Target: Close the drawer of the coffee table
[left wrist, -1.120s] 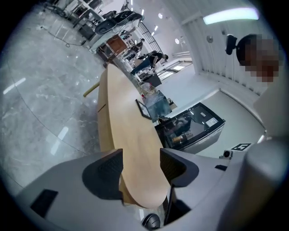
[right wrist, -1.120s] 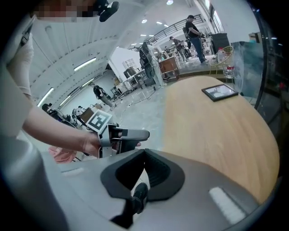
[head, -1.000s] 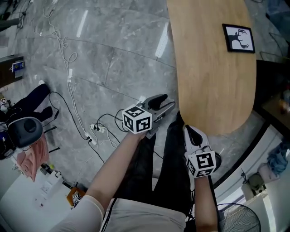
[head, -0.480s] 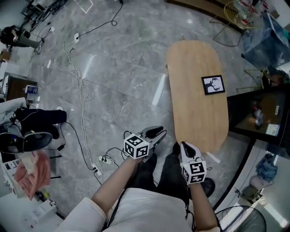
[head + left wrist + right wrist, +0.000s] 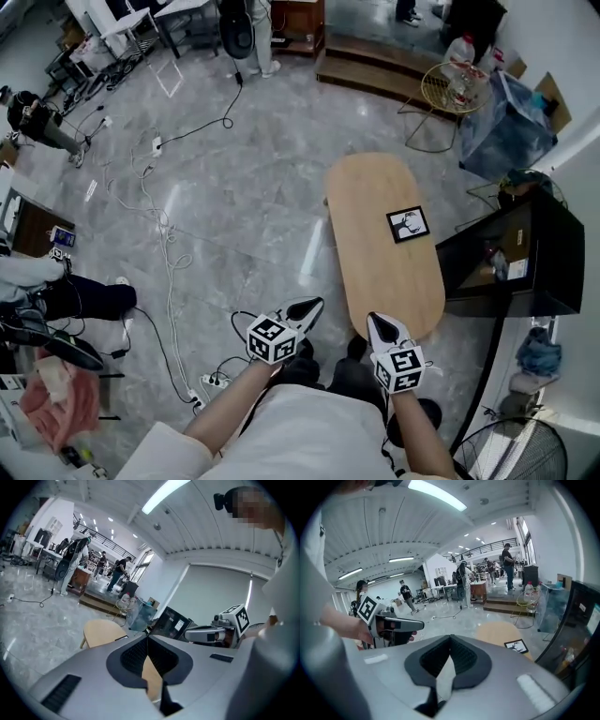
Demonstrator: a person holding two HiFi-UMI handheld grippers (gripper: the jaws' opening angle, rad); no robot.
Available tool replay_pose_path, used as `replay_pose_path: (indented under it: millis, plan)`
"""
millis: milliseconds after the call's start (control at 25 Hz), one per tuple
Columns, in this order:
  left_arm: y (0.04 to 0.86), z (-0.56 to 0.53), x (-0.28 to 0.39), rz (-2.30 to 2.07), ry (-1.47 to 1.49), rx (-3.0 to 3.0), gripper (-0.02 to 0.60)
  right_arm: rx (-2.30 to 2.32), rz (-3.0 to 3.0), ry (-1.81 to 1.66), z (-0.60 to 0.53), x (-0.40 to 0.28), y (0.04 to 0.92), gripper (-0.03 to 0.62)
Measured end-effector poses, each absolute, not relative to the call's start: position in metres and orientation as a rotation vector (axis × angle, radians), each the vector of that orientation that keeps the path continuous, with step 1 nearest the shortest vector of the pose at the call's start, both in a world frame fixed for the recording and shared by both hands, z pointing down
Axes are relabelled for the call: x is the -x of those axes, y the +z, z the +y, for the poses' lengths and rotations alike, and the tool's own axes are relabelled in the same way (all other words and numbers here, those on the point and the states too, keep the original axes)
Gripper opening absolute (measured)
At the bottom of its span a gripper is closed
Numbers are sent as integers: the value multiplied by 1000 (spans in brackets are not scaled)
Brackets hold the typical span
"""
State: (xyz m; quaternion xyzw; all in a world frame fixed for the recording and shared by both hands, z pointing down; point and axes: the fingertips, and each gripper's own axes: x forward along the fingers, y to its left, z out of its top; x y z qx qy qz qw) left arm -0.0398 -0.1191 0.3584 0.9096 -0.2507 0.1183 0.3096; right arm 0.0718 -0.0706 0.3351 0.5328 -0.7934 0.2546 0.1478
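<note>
1. Grey plastic left gripper [image 5: 309, 307], marker cube at the rear: jaws drawn together at the tips, nothing between them. Carried low in front of the body, nose toward the near end of the table and apart from it. By judgement a carrying posture, not a working one.
2. Grey right gripper [image 5: 378, 323], same build: jaws likewise meeting at the tips, empty. Held beside the left one, pointing at the table's rounded near end. Closed jaws better suited, by judgement, to pushing a drawer front than to grasping.
3. Wooden coffee table [image 5: 375, 272], oval top, long axis running away from the person, near end just ahead of the right gripper in the head view. No drawer visible in any view, presumably tucked under the top at this steep angle. Open or shut not determinable.
4. Small framed picture [image 5: 408, 225], black-and-white, lying flat on the far half of the top. No bearing on the task.
5. Black cabinet [image 5: 511, 267], close along the table's right side. Left side therefore the likelier side of access.
6. Grey marbled floor [image 5: 244, 216], with cables [image 5: 169, 253] and a power strip [image 5: 211, 380] trailing to the left. Possible tripping hazard on any step round that way.
7. Stage, by judgement: approach only, no contact with table or drawer.
</note>
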Motion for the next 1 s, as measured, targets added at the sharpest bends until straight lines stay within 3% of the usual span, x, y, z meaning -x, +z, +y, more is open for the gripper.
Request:
replay_pose_path:
  millis: [360, 1000]
  plan:
    - [274, -115, 45, -656, 247, -2528, 8, -1707, -2284, 561, -46, -97, 254, 11]
    - [185, -86, 4, -766, 117, -2620, 8, -1801, -2307, 456, 9, -173, 201, 11]
